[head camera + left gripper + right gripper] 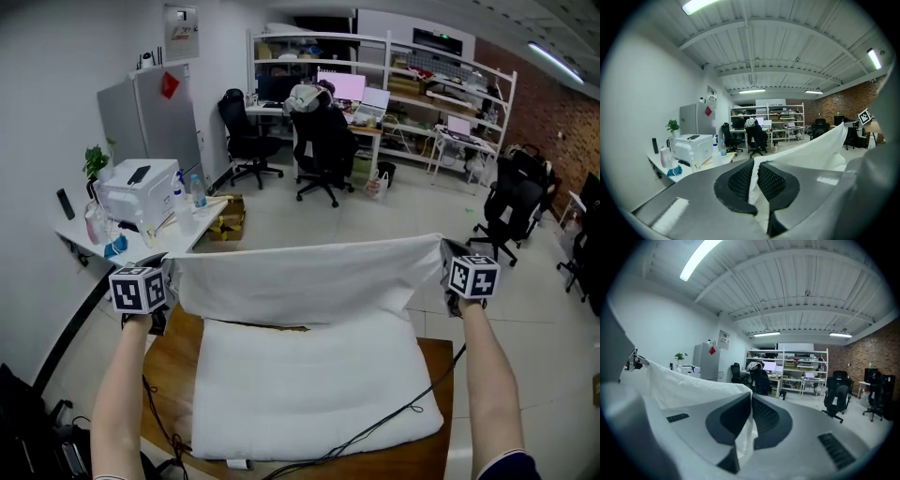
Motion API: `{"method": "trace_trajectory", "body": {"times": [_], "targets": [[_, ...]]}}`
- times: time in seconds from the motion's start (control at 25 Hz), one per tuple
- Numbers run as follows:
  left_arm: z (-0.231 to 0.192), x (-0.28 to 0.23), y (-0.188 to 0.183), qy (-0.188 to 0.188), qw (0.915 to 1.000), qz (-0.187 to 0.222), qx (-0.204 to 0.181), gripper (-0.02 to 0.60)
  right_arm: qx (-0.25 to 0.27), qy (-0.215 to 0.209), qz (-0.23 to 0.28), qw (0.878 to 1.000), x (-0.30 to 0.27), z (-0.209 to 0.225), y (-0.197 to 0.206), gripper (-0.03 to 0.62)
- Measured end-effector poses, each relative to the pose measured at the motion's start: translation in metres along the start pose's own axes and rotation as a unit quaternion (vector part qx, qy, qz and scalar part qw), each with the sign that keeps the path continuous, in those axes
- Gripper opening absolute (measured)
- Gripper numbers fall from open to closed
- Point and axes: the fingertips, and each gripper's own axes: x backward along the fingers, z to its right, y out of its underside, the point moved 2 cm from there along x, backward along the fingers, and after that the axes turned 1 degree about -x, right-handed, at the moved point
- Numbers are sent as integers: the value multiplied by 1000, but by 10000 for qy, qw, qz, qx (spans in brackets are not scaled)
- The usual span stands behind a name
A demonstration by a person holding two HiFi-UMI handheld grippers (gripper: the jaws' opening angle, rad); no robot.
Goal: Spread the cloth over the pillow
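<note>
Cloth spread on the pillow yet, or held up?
Held up, not spread: cloth hangs stretched between left gripper and right gripper; pillow mostly uncovered.

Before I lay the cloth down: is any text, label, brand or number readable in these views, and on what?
No text can be read in any view.
Wall notice above the fridge: print too small and blurred.
Red tag on the fridge: blurred, no legible characters.
Marker cubes: black-and-white square patterns, no words.
Monitor: glowing pink, content unreadable.
</note>
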Motion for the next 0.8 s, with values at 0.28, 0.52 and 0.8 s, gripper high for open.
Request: {"method": "trace_trajectory", "body": {"times": [0.28,0.52,0.8], "targets": [[4,2,57,110,9984,-546,86,5,-17,-78,-427,9991,1,-8,51,20],[12,13,98,284,9956,-864,211,5,-106,-135,-717,9973,15,-12,91,20],[23,39,143,403,9919,-1176,254,5,-318,-227,-975,9945,49,-18,137,20]]}}
